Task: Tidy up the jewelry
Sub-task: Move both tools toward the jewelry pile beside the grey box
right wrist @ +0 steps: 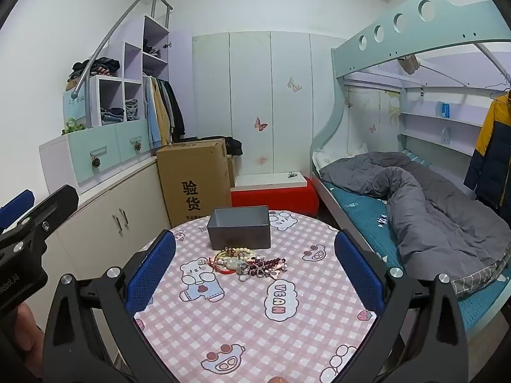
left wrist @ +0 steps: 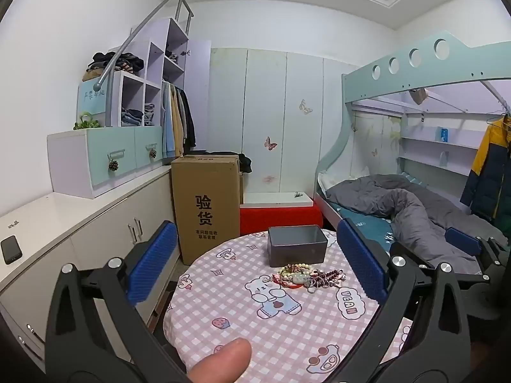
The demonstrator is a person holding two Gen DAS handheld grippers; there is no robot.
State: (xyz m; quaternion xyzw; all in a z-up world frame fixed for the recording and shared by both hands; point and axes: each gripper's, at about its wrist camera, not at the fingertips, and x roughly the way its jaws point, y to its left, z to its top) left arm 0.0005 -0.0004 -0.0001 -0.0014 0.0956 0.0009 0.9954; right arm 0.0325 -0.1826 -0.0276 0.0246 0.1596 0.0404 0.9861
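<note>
A pile of jewelry (left wrist: 306, 276), bead bracelets in cream, red and dark purple, lies on the round table with the pink checked cloth (left wrist: 287, 328). Just behind it stands an open dark grey box (left wrist: 297, 245). My left gripper (left wrist: 255, 261) is open and empty, held above the near part of the table, well short of the pile. In the right wrist view the pile (right wrist: 247, 263) and the grey box (right wrist: 239, 227) lie ahead of my right gripper (right wrist: 255, 265), which is open and empty. The left gripper's body shows at the left edge (right wrist: 35, 220).
A tall cardboard box (left wrist: 206, 204) and a red stool with a white top (left wrist: 279, 210) stand behind the table. Low cabinets (left wrist: 105, 233) with a phone (left wrist: 11, 249) run along the left. A bunk bed with a grey duvet (left wrist: 408, 204) is on the right.
</note>
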